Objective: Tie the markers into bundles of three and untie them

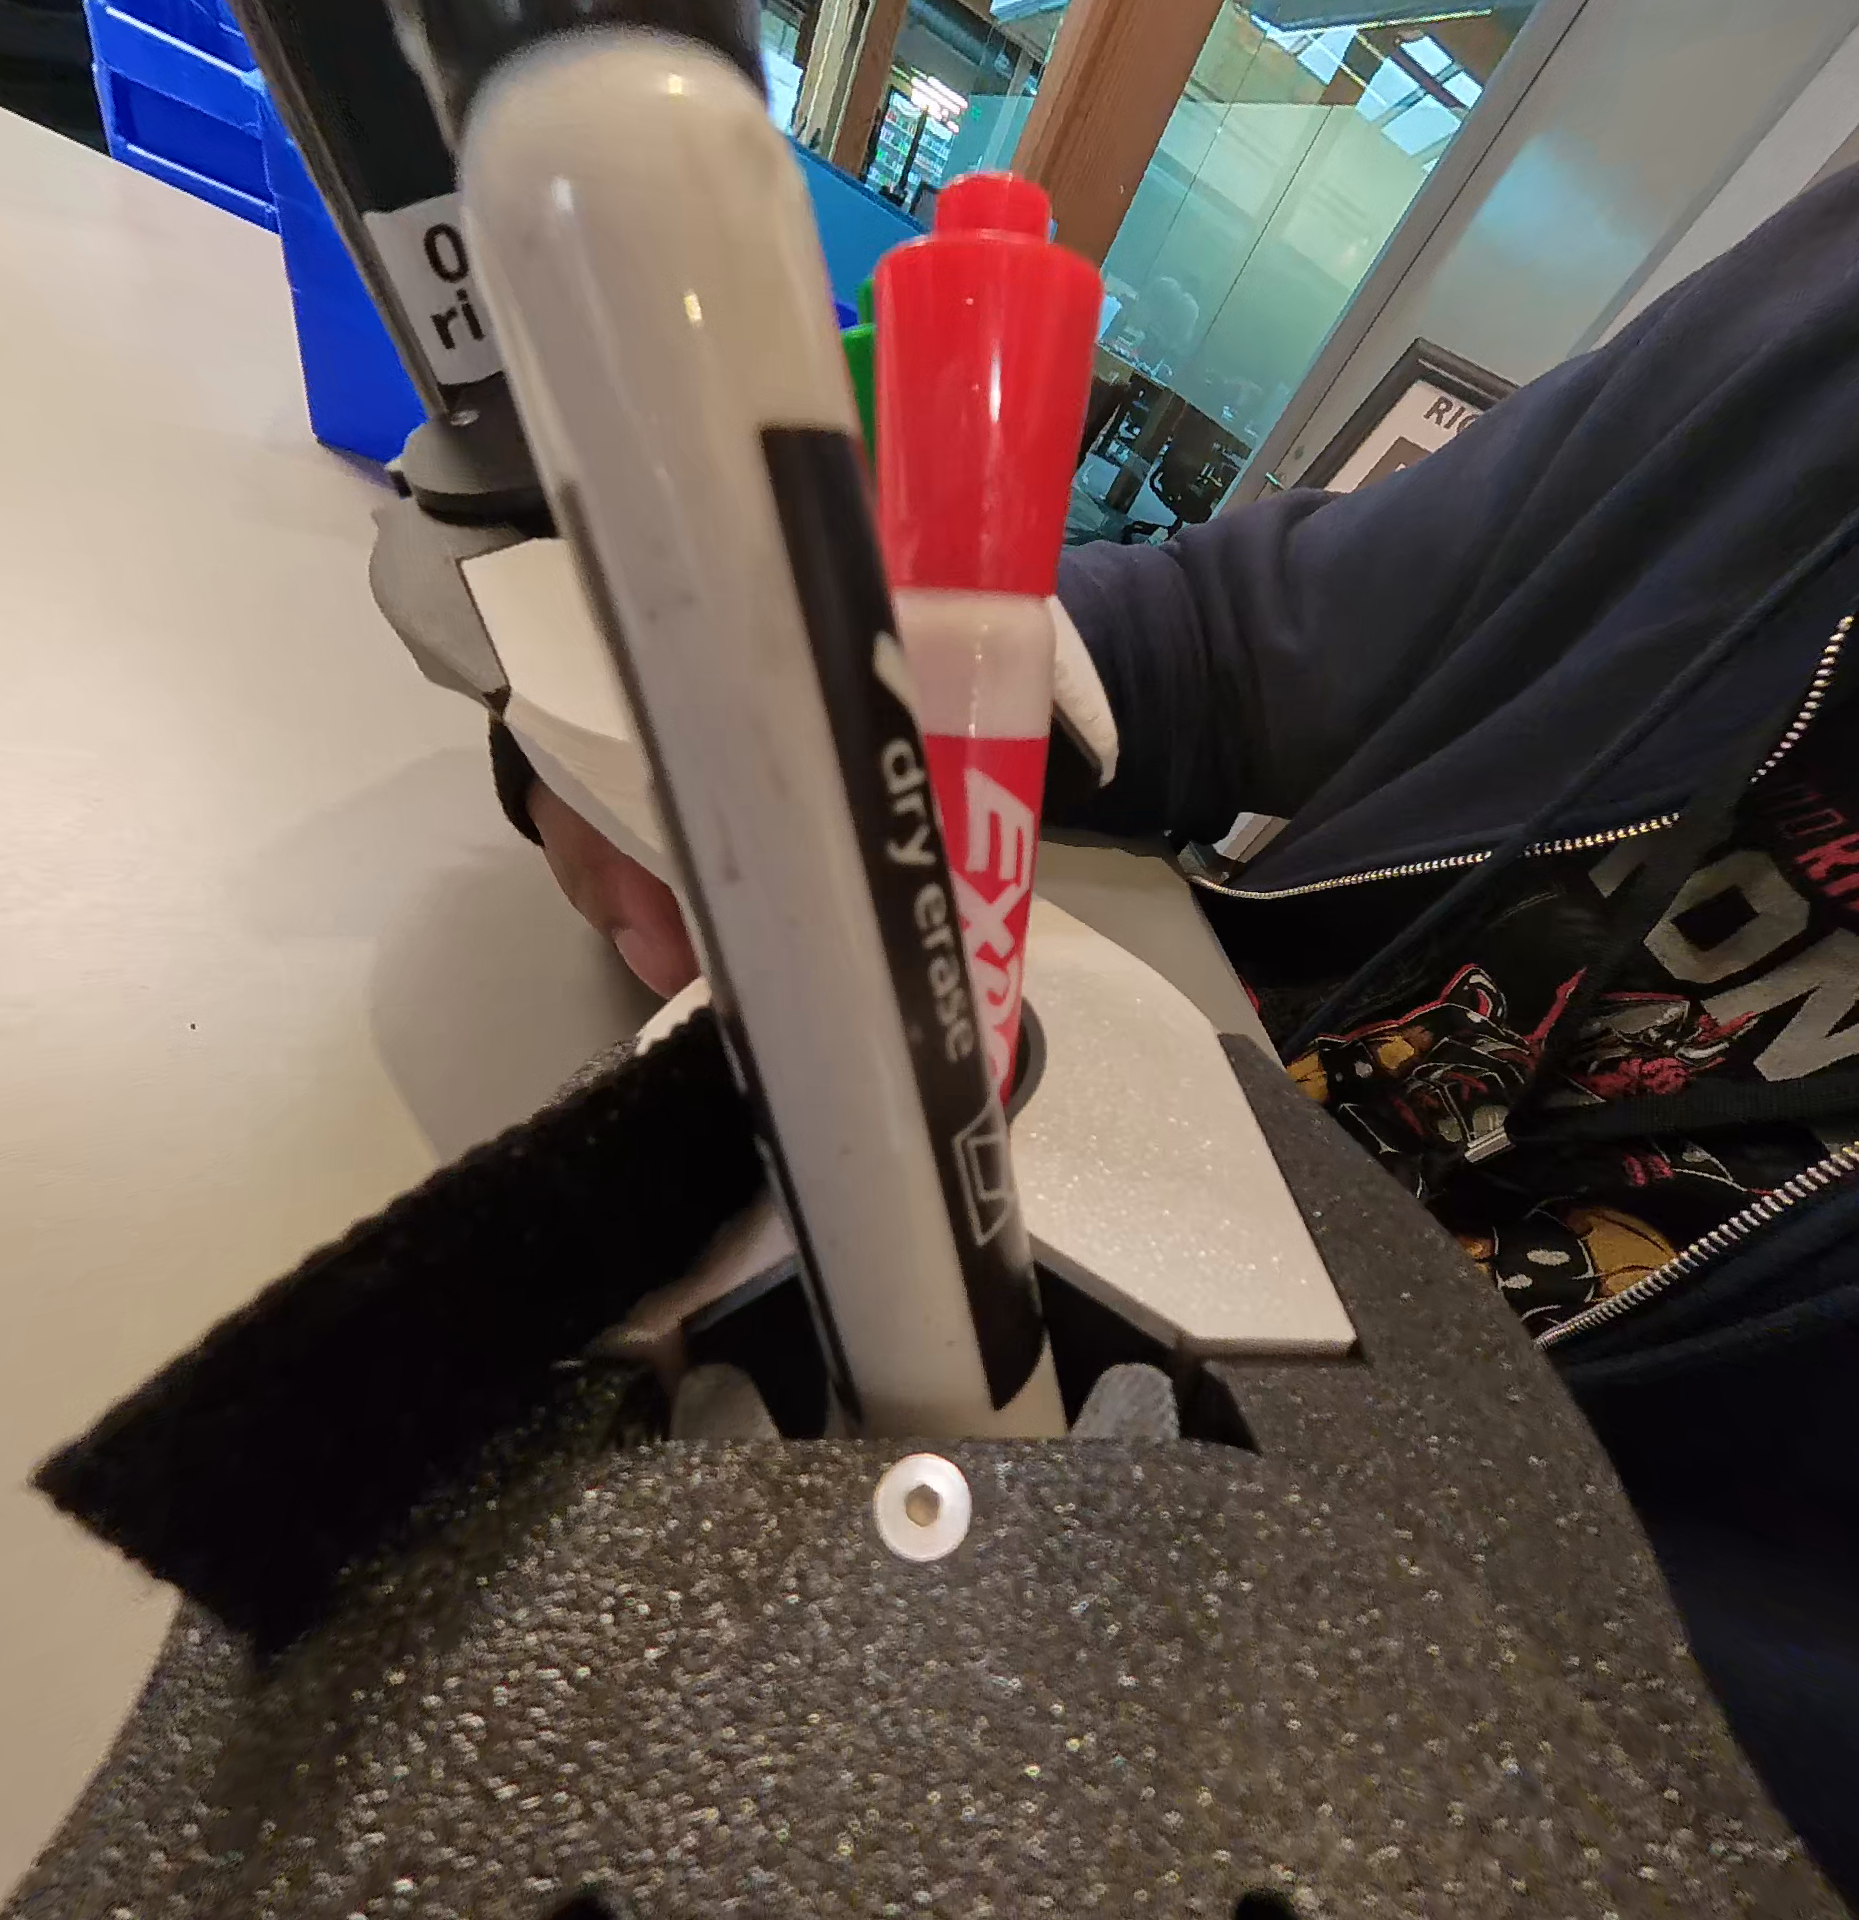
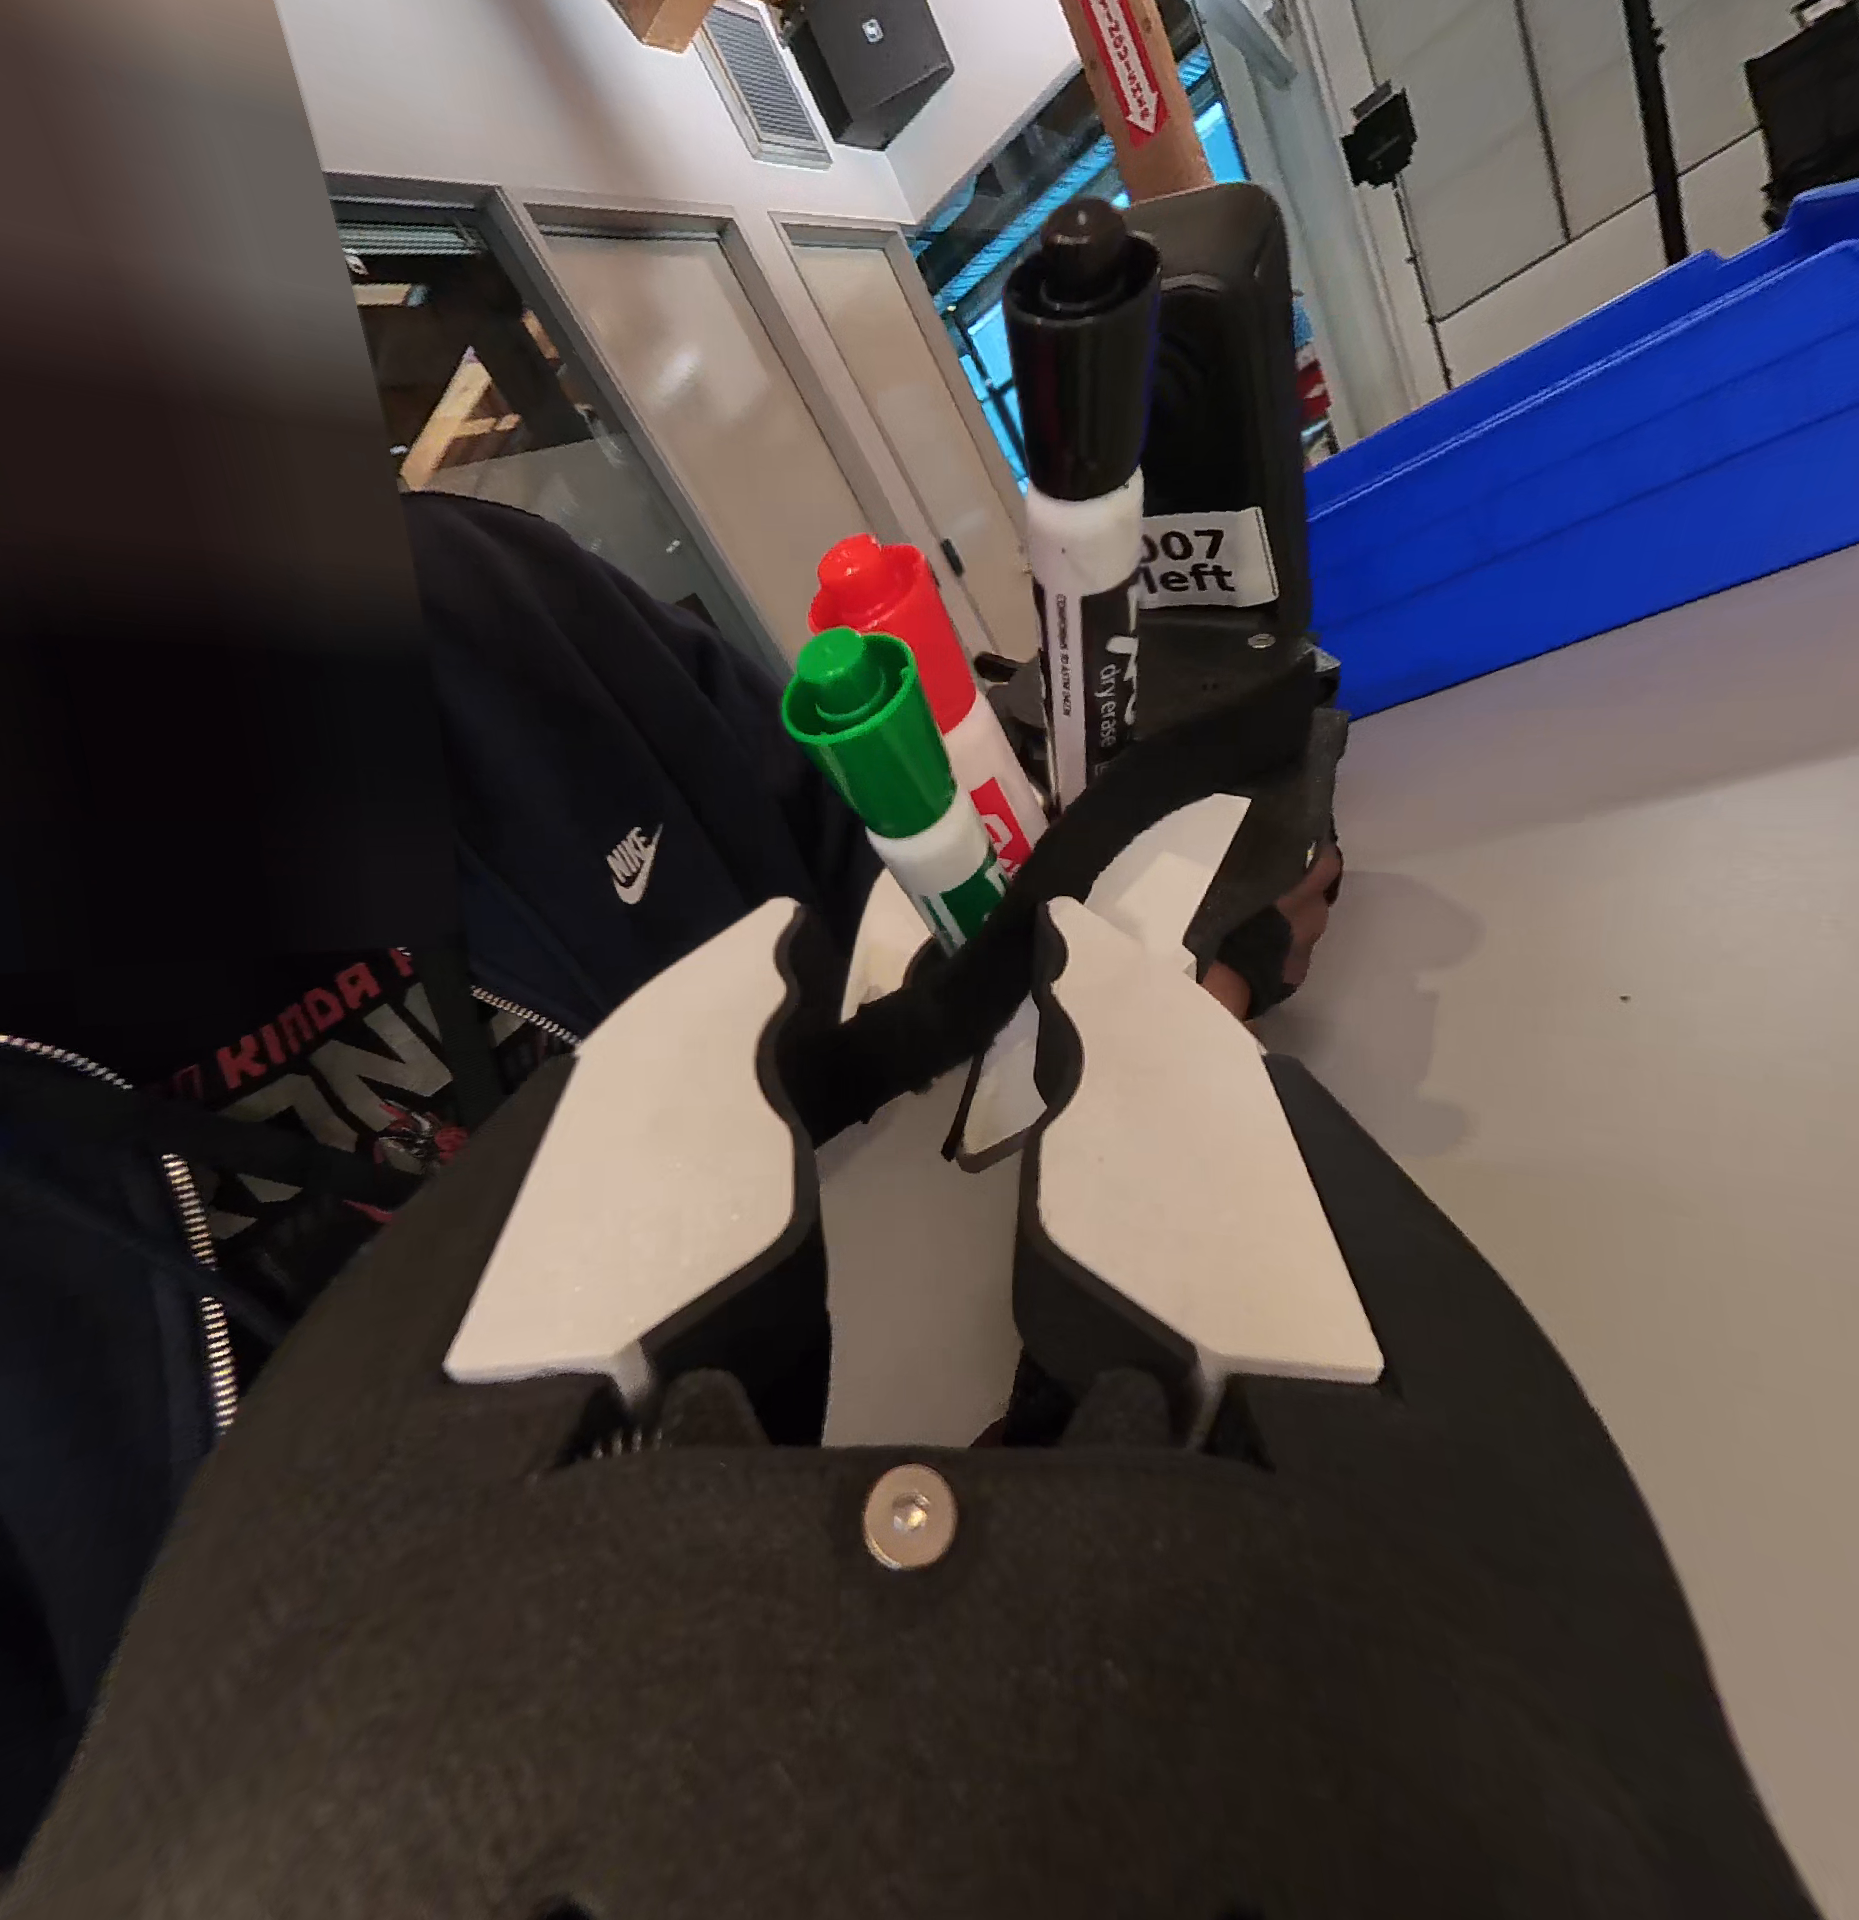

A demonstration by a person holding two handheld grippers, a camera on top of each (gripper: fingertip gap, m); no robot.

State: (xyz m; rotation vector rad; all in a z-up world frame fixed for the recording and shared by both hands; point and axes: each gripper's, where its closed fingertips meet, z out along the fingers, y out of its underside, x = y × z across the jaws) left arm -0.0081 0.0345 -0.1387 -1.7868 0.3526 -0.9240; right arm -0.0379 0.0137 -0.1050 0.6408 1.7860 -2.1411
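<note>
My left gripper (image 1: 904, 1195) is shut on three upright markers: a black-labelled one (image 1: 759, 831) nearest the camera, a red one (image 1: 982, 416) and a green one (image 1: 859, 364) mostly hidden behind them. A black strap (image 1: 385, 1351) hangs off to the left of the bundle. In the right wrist view the green (image 2: 873, 748), red (image 2: 894, 613) and black (image 2: 1086, 416) markers stand in the left gripper (image 2: 1008, 894). My right gripper (image 2: 925, 935) is shut on the black strap (image 2: 904, 1039), which runs from its tips up around the markers.
The pale table (image 2: 1631, 935) lies under both grippers. Stacked blue bins (image 2: 1631, 436) stand at its far edge and also show in the left wrist view (image 1: 198, 104). A person in a dark zipped jacket (image 1: 1527, 623) sits close beside the grippers.
</note>
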